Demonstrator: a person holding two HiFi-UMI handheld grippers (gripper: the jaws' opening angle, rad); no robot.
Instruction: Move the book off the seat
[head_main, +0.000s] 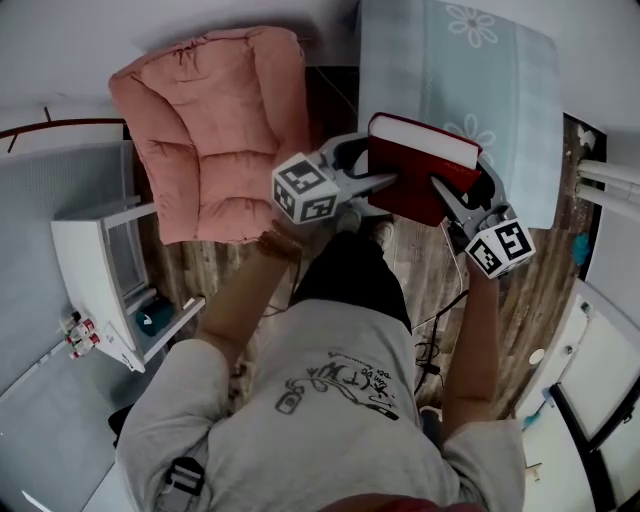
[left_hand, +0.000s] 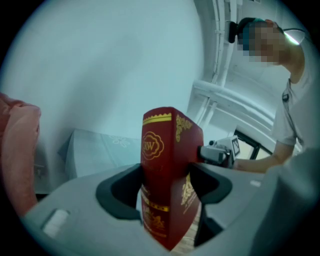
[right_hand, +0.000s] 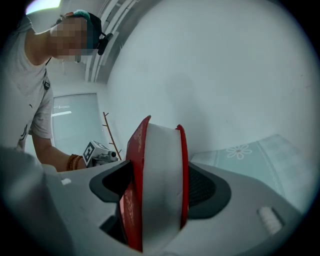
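Stiff, probably weighty and smooth-covered, the thick red book (head_main: 420, 165) hangs right of the pink seat (head_main: 215, 130), above the floor (head_main: 200, 270), the left tool (head_main: 372, 170) pinching its spine edge and the right tool (head_main: 455, 195) its page edge, each sensibly clamped across both boards.

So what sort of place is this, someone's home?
Probably a room in a home, perhaps a bedroom: a pink cushioned chair, a pale flower-patterned cover on what may be a bed, and a wood-plank floor.
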